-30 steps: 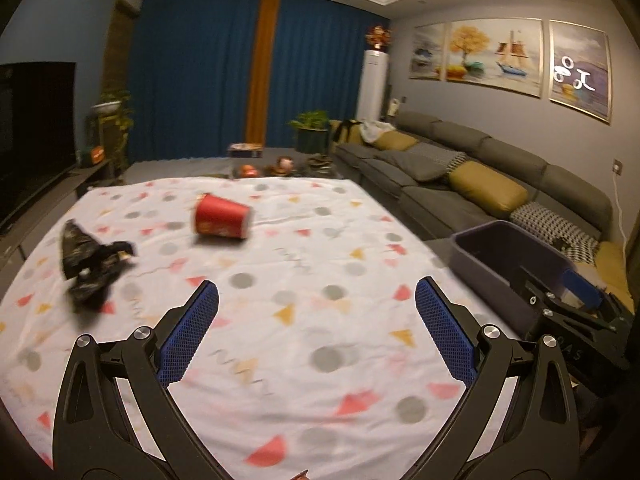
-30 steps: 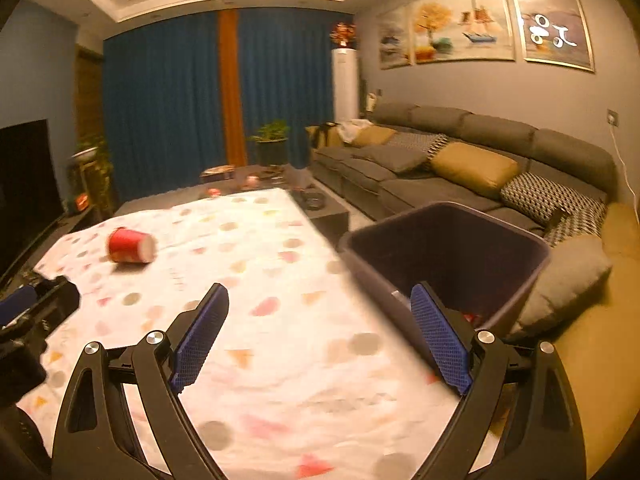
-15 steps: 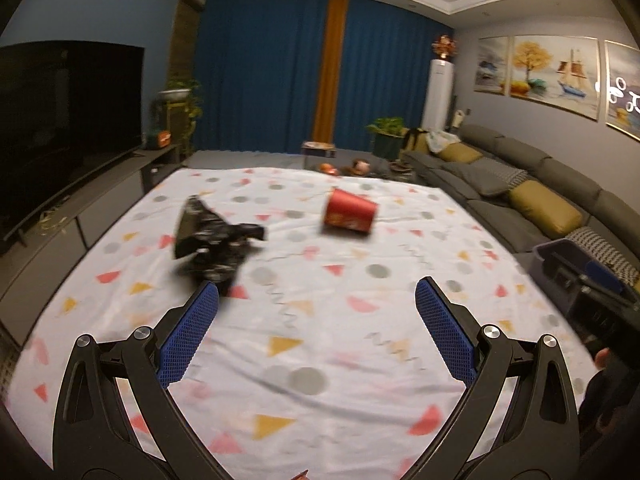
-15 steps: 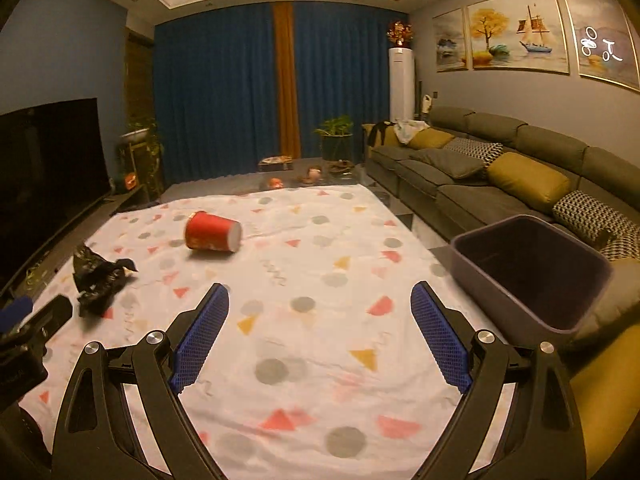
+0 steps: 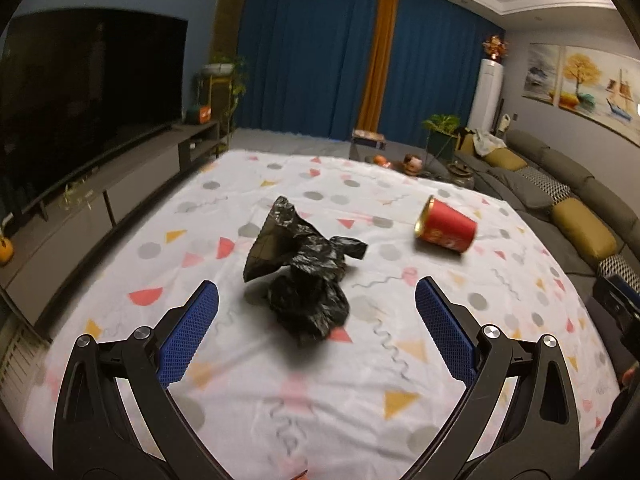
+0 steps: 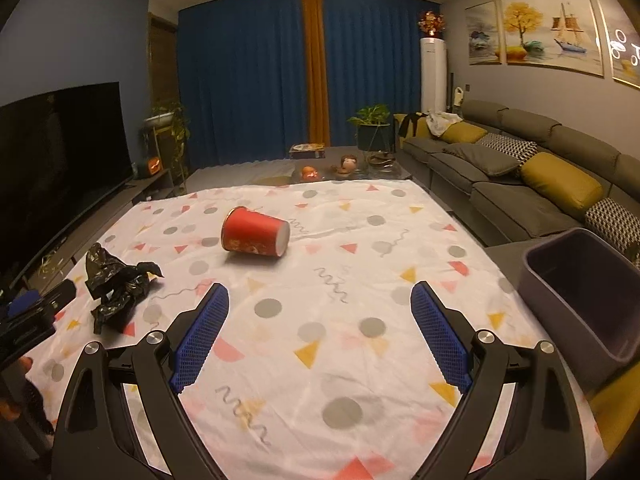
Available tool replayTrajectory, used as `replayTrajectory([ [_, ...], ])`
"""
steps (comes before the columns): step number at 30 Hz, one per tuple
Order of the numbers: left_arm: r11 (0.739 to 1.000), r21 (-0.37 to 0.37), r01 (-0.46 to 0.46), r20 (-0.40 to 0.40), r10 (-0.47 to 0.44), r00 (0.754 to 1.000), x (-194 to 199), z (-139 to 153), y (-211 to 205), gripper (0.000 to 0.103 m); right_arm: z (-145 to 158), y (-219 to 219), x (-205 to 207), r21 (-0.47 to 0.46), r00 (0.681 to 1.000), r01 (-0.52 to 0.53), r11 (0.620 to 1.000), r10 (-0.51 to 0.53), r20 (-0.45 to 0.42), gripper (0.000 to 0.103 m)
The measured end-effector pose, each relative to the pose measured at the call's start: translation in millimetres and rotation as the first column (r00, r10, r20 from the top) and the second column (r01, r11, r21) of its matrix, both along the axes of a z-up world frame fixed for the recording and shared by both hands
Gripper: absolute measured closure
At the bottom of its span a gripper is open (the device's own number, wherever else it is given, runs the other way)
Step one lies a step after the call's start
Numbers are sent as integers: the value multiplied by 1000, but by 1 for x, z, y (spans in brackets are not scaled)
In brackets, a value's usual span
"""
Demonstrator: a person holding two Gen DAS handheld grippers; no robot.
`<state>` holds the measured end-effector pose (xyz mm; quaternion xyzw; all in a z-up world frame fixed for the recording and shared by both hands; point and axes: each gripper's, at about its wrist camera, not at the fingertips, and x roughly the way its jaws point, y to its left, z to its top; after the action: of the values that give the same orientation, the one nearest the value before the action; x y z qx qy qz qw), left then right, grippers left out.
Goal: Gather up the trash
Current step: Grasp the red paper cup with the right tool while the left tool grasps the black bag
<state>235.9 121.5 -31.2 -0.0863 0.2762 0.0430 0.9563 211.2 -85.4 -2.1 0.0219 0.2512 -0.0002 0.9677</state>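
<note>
A crumpled black plastic bag [image 5: 302, 272] lies on the patterned white cloth, straight ahead of my open left gripper [image 5: 316, 322] and just beyond its fingertips. It also shows in the right wrist view [image 6: 116, 284] at the left. A red paper cup [image 5: 446, 230] lies on its side further right; in the right wrist view the cup [image 6: 256, 234] lies beyond my open, empty right gripper [image 6: 319, 322]. A dark purple bin [image 6: 580, 304] stands off the table's right edge.
The table with its cloth [image 6: 340, 280] fills the foreground. A grey sofa with yellow cushions [image 6: 520, 168] runs along the right. A TV on a low cabinet [image 5: 80, 120] lines the left wall. A cluttered coffee table [image 6: 340, 168] stands beyond.
Both grippers have swung left. The black bag has come from the left edge to the centre of the left wrist view and is nearer. The bin has slid to the right in the right wrist view.
</note>
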Motion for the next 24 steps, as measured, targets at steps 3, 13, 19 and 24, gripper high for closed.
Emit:
replayTrajectory([
  [3,1000,-20,-10,-47,9,999,32,-12,6,6,-4,9,20,-3,1000,-12,1000,12,-14,14],
  [13,993,-115,9,-173,-29,984,96,-47,22,46,-14,48,106,13,998,-46,999,46,-44,14],
  [19,988,-148,51,-170,-77,983,103,-60,27,80,-30,75,156,-5,996,-44,999,43,-73,9],
  [24,988,-152,-18,-105,2,994,94,-49,37,83,-44,85,189,15,994,-9,1000,11,-113,9],
])
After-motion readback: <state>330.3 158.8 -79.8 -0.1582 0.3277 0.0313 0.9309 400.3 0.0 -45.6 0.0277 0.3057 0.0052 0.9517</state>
